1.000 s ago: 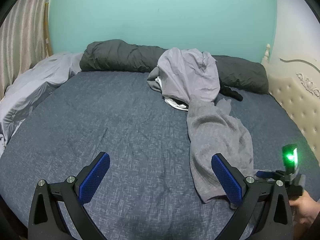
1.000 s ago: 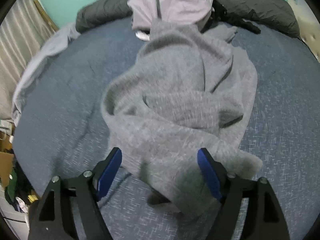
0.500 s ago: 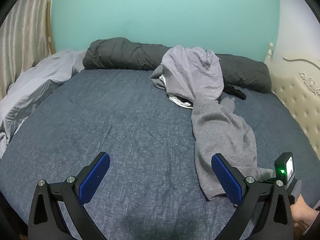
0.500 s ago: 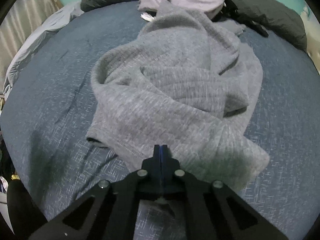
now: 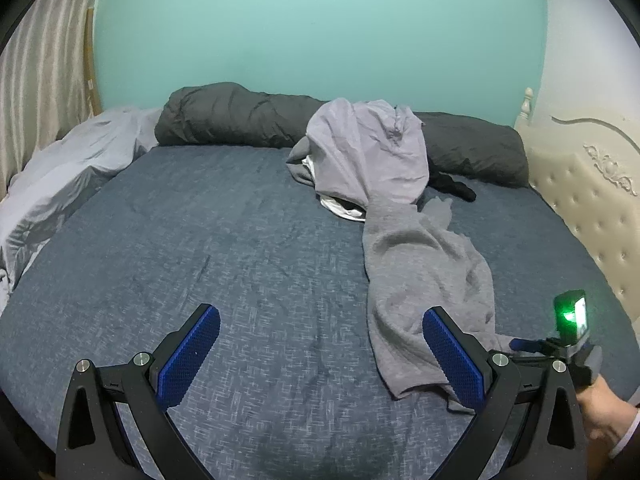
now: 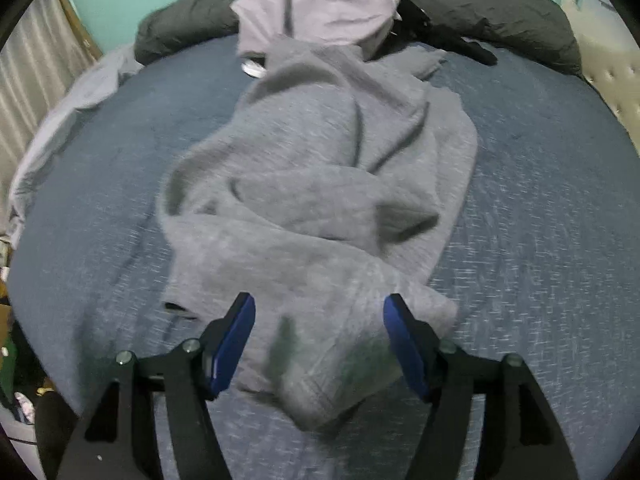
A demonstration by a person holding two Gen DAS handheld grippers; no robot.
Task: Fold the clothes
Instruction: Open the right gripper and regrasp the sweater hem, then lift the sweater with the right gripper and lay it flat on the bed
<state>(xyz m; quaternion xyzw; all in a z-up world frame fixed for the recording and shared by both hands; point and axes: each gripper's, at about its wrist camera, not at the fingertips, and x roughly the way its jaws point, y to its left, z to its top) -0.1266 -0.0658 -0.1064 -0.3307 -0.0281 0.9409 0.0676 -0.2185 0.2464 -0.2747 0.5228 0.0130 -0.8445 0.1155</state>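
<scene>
The bed (image 5: 200, 248), covered in a dark blue sheet, fills both views, with a rolled dark duvet (image 5: 224, 120) along the far wall and a pale sheet (image 5: 68, 168) bunched at its left side. A heap of clothes (image 5: 368, 156) sits against the duvet, and out of it a long grey knit garment (image 5: 424, 276) trails toward the near edge, rumpled and twisted, not yet spread.

The step in hand looks like the very start: pulling one garment free of the heap so it can be laid flat. The right gripper (image 6: 318, 340) has its jaws apart, standing either side of the garment's (image 6: 320, 208) near end with nothing pinched. The left gripper (image 5: 320, 354) is also spread wide, over bare sheet just left of the garment.

Next, I judge, the right jaws need to close on that near hem and the left needs to reach across to a second edge, so the cloth can be drawn out and flattened.

The right view is smeared by motion, so seams and hems are hard to read. Which part of the garment lies nearest cannot be told, and its far end is buried under the heap. The person's hand (image 5: 608, 412) is cut off at the frame edge.
</scene>
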